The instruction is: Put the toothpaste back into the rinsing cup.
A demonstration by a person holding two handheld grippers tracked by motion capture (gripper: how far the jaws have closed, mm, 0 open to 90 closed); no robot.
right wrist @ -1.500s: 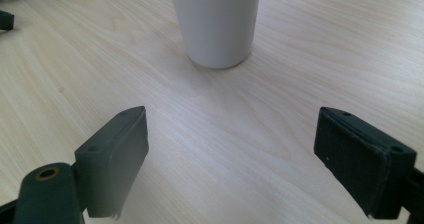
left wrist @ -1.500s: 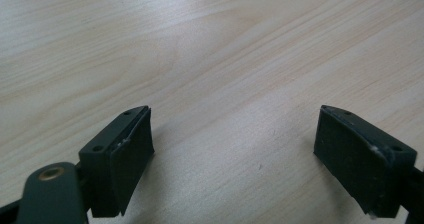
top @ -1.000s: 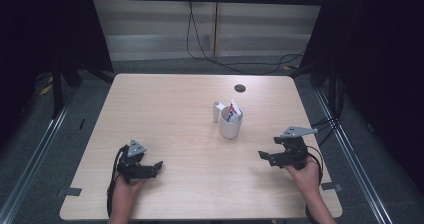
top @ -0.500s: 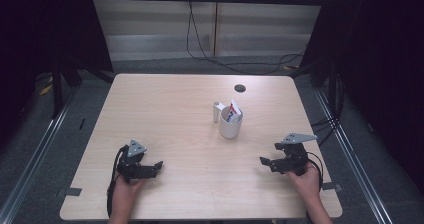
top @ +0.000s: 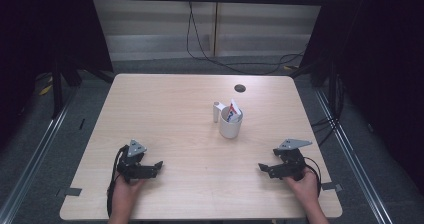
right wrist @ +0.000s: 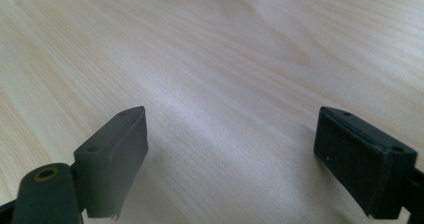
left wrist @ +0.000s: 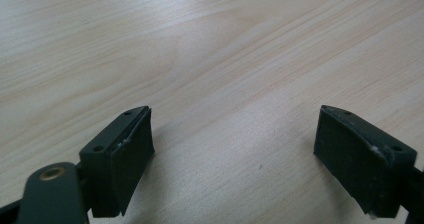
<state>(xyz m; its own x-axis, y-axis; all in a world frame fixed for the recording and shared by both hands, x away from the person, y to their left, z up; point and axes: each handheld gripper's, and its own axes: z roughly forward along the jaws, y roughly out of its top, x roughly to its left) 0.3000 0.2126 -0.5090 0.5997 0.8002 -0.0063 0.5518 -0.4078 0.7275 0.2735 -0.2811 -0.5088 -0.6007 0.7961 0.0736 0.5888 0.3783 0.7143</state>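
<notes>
Both your grippers sit low at the near edge of the light wooden surface, jaws spread wide and holding nothing, so you're parked in a neutral spot with room to move either way. Left gripper is near-left, right gripper near-right, well apart. The white cylindrical mug with a red-and-white packet sticking out stands right of centre, closer to your right gripper. A small white upright piece stands just beside the mug's far-left side. A dark round hole lies farther back. Nothing blocks the path to the mug.
</notes>
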